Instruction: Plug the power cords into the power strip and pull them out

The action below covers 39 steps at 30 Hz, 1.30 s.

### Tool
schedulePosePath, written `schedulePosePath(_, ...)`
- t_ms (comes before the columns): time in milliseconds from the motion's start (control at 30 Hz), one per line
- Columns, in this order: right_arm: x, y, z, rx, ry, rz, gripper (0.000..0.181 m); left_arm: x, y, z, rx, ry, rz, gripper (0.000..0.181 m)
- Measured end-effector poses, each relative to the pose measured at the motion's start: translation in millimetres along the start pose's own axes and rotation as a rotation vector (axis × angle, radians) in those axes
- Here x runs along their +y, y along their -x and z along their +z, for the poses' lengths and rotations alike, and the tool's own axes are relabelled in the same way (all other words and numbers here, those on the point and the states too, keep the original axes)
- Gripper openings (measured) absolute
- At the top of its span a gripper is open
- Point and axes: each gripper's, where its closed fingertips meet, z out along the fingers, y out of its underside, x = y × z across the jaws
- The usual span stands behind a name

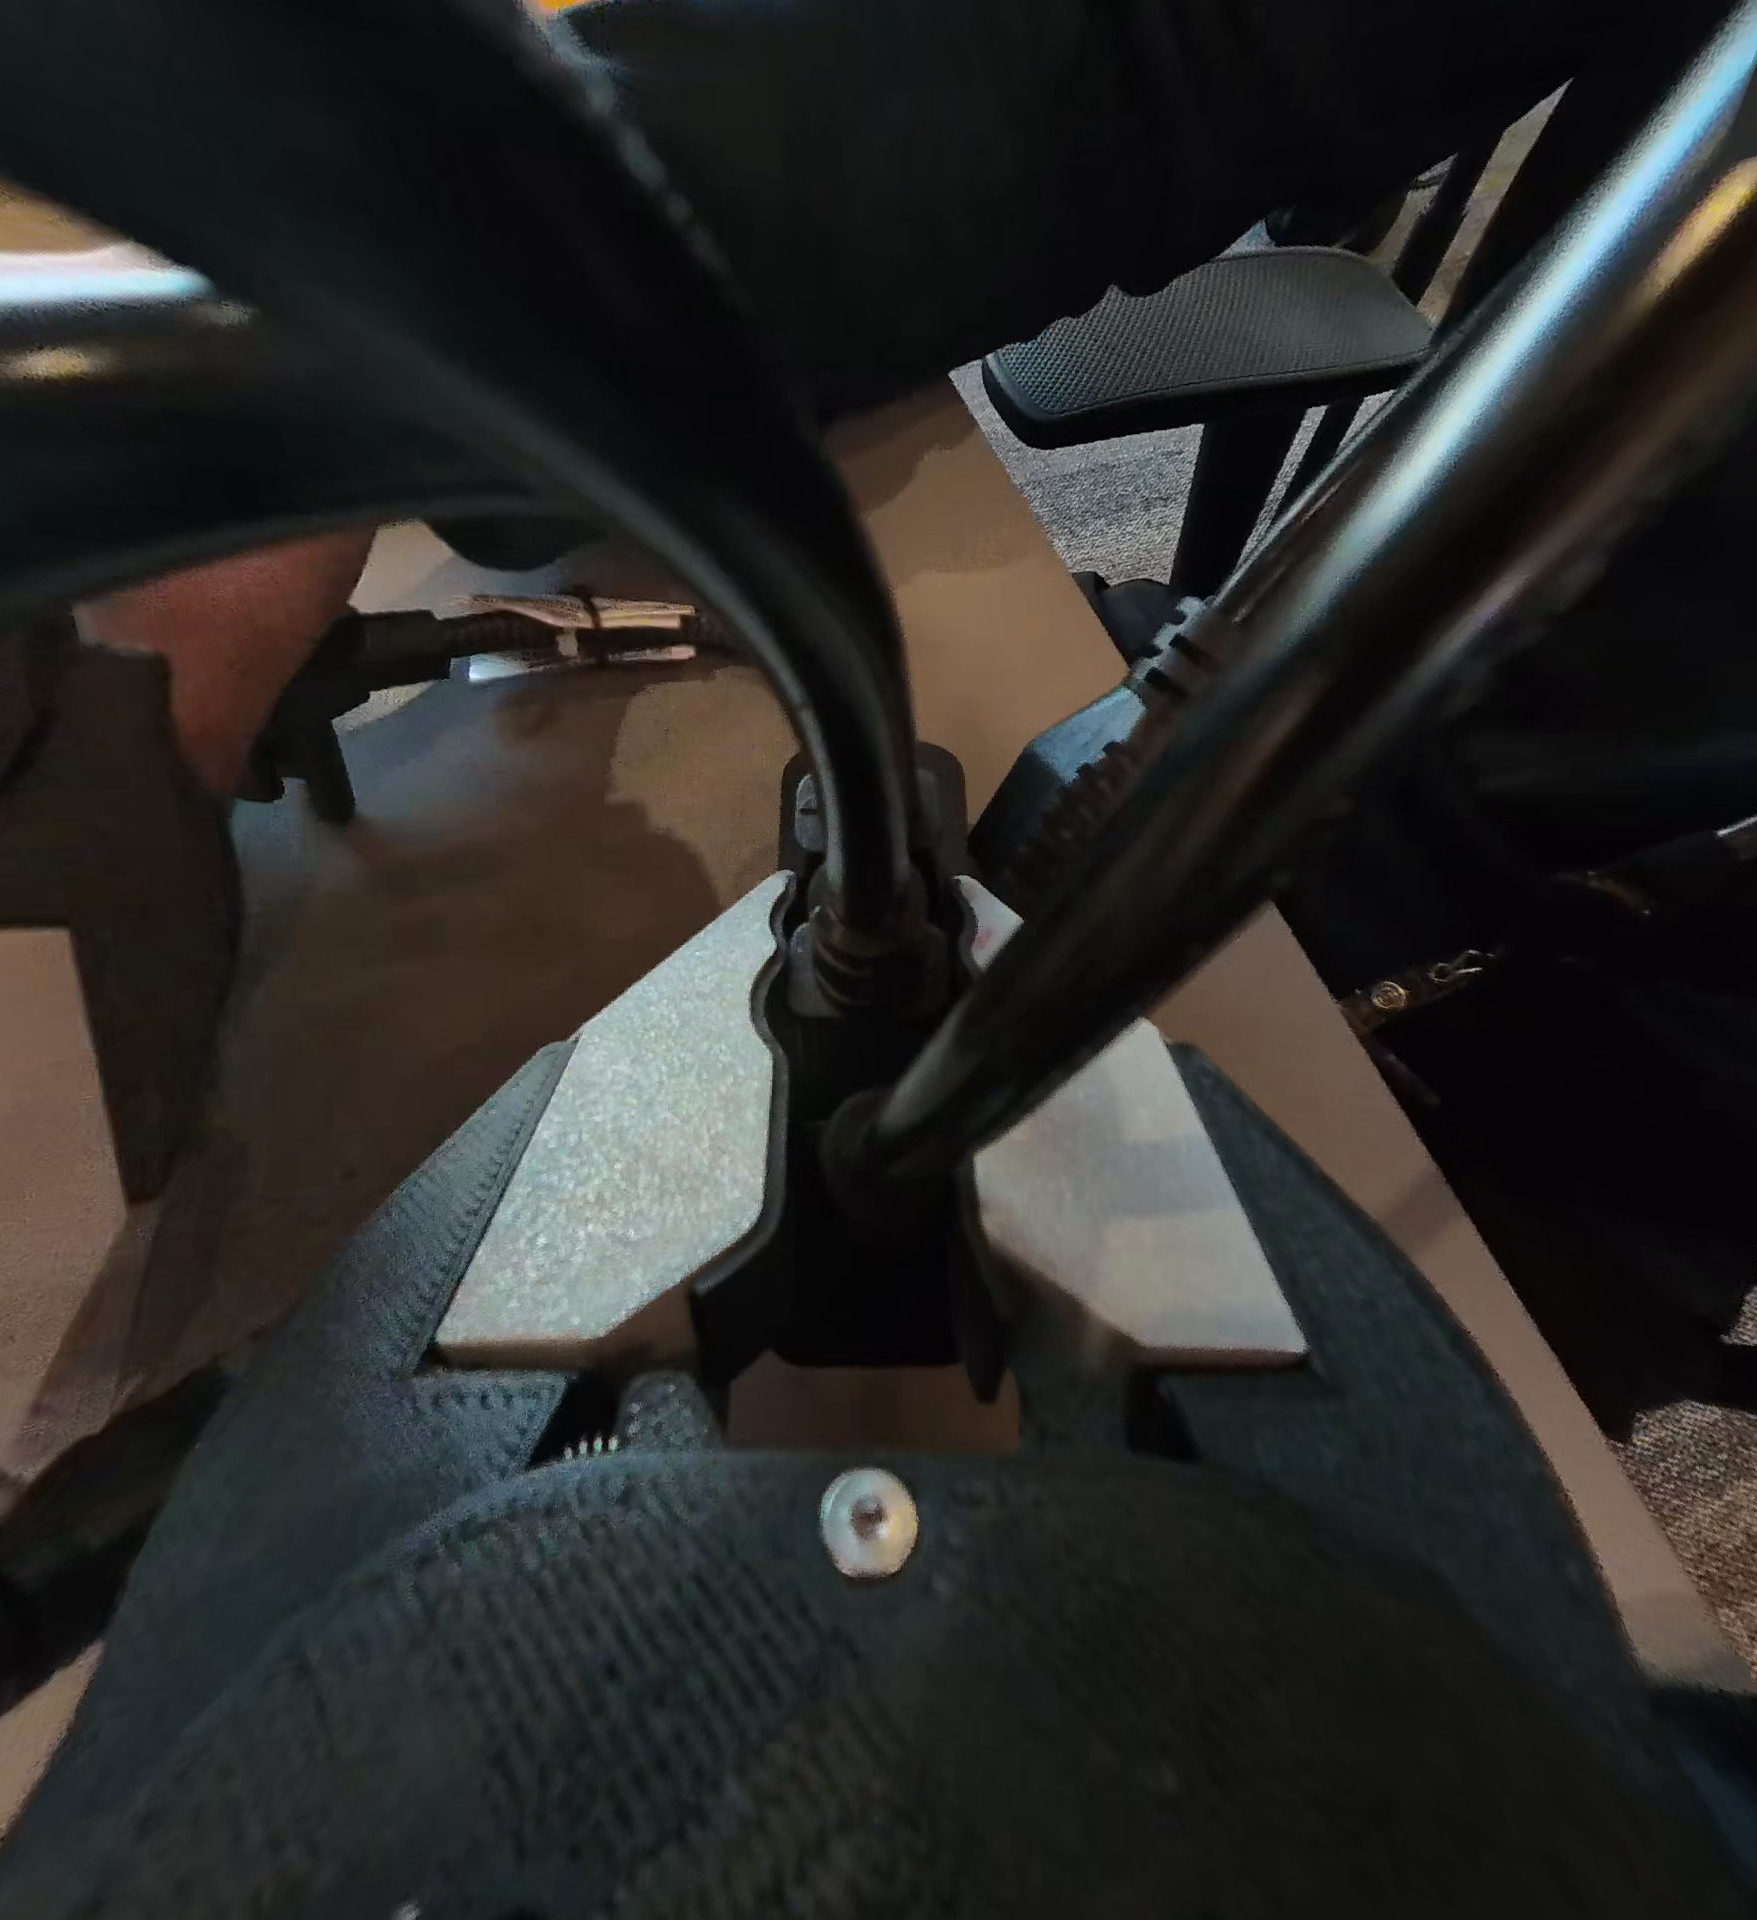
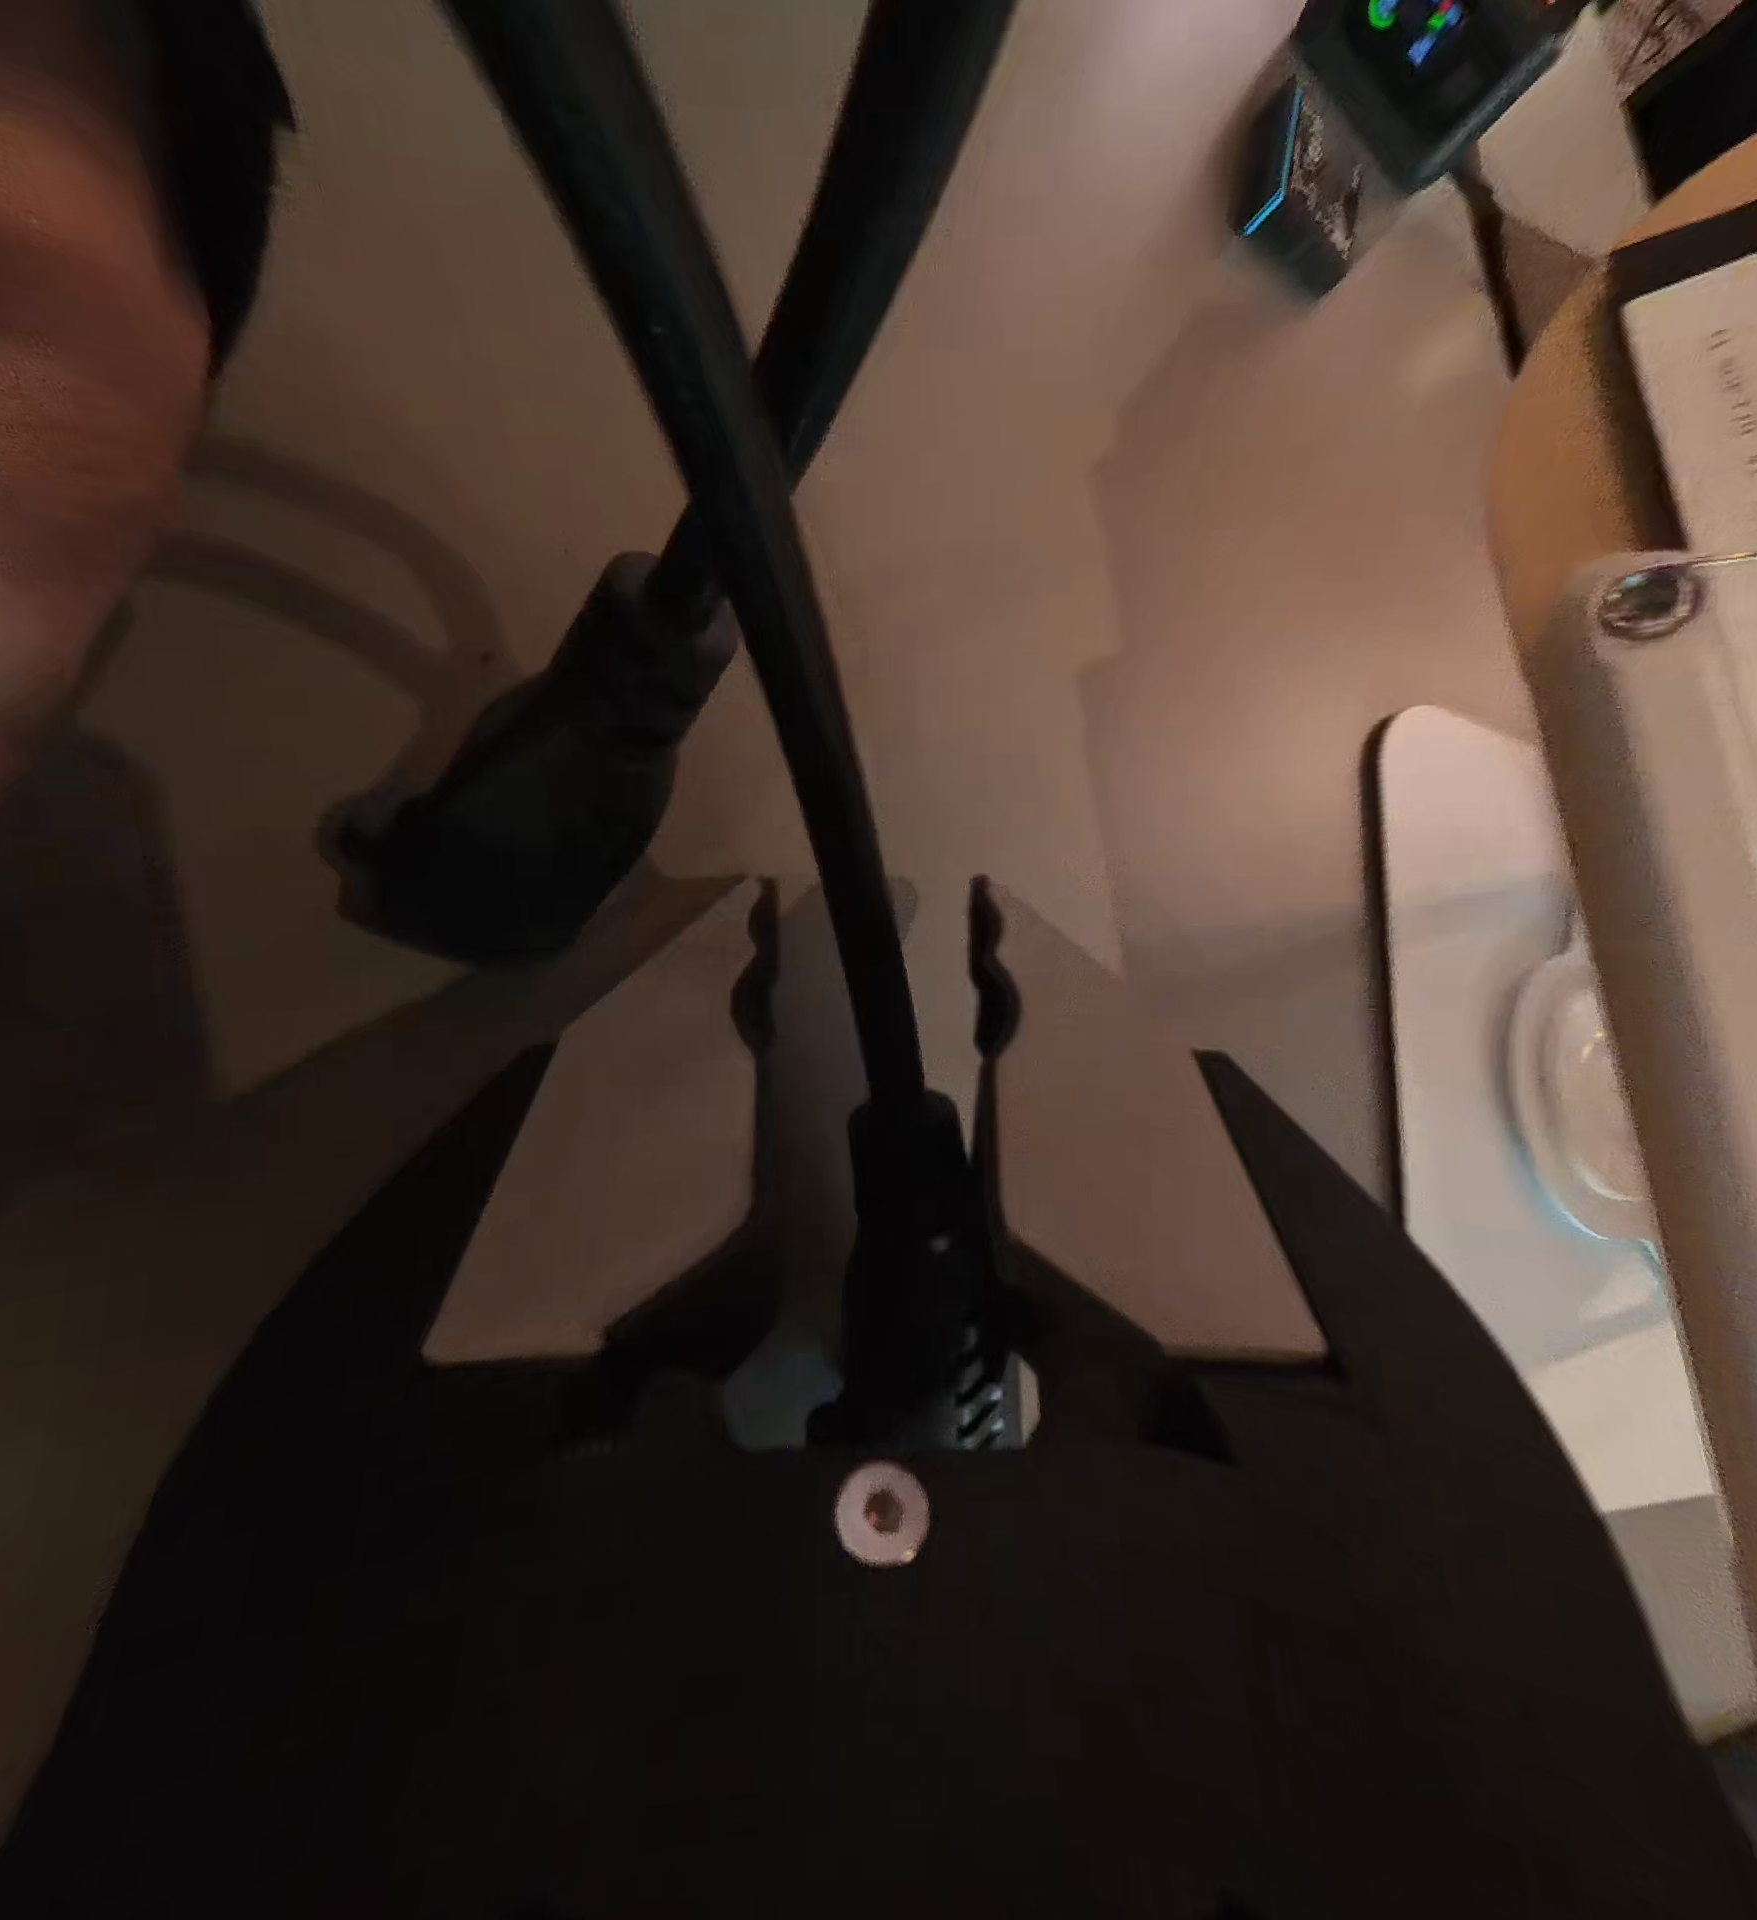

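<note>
Left wrist view: we see the left gripper [image 1: 869, 956] closed tight on a black plug [image 1: 858, 1049], its cord [image 1: 832, 727] arcing to 11 o'clock. A 2nd cord [image 1: 1373, 623] crosses toward 1 o'clock over the brown table [image 1: 438, 935].

Right wrist view: the right gripper [image 2: 872, 935] has jaws slightly apart, a power cord [image 2: 801, 623] running between; whether they pinch it, we cannot tell. A loose plug [image 2: 531, 821] lies at 10 o'clock. We cannot see the power strip.
</note>
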Motion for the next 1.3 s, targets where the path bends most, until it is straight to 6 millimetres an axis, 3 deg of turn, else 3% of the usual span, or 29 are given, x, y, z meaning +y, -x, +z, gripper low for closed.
schedulePosePath(33, 2, -1, 1, -0.006, 0.025, -0.008, 0.025, 1, 0, -1, -0.002, 0.001, -0.002, 0.024)
schedulePosePath(67, 3, -5, -1, -0.003, 0.047, -0.017, 0.005, 2, 1, -3, -0.002, 0.003, -0.003, 0.024)
schedulePosePath(167, 9, -14, -24, -0.018, 0.060, 0.059, 0.001, 10, 2, -14, -0.018, 0.021, -0.003, 0.025)
schedulePosePath(267, 27, -13, -59, -0.109, 0.049, 0.206, 0.002, 18, 10, -25, -0.061, 0.033, -0.021, 0.028)
schedulePosePath(467, 48, 31, -138, -0.474, -0.088, 0.494, 0.007, 24, 21, -33, -0.099, 0.038, -0.077, 0.040)
schedulePosePath(600, 26, 57, -208, -0.824, -0.390, 0.621, 0.000, 27, 27, -36, -0.110, 0.014, -0.115, 0.046)
schedulePosePath(633, 23, 62, -218, -0.864, -0.445, 0.627, 0.000, 27, 29, -36, -0.109, 0.011, -0.134, 0.048)
schedulePosePath(733, 14, 86, -222, -0.908, -0.504, 0.590, 0.003, 26, 31, -34, -0.100, 0.013, -0.161, 0.050)
schedulePosePath(833, -15, 112, -236, -1.076, -0.657, 0.539, 0.006, 24, 28, -30, -0.092, 0.012, -0.141, 0.048)
schedulePosePath(900, -34, 118, -239, -1.142, -0.731, 0.525, 0.008, 22, 26, -28, -0.082, 0.013, -0.127, 0.045)
schedulePosePath(1000, -52, 113, -225, -1.158, -0.724, 0.560, 0.012, 20, 20, -25, -0.066, 0.011, -0.093, 0.039)
schedulePosePath(1167, -52, 77, -203, -1.081, -0.708, 0.623, 0.019, 19, 16, -25, -0.062, 0.012, -0.063, 0.035)
schedulePosePath(1233, -58, 63, -214, -1.127, -0.798, 0.630, 0.012, 18, 16, -24, -0.060, 0.013, -0.057, 0.035)
schedulePosePath(1300, -66, 66, -238, -1.240, -0.896, 0.563, 0.008, 18, 16, -24, -0.058, 0.012, -0.058, 0.035)
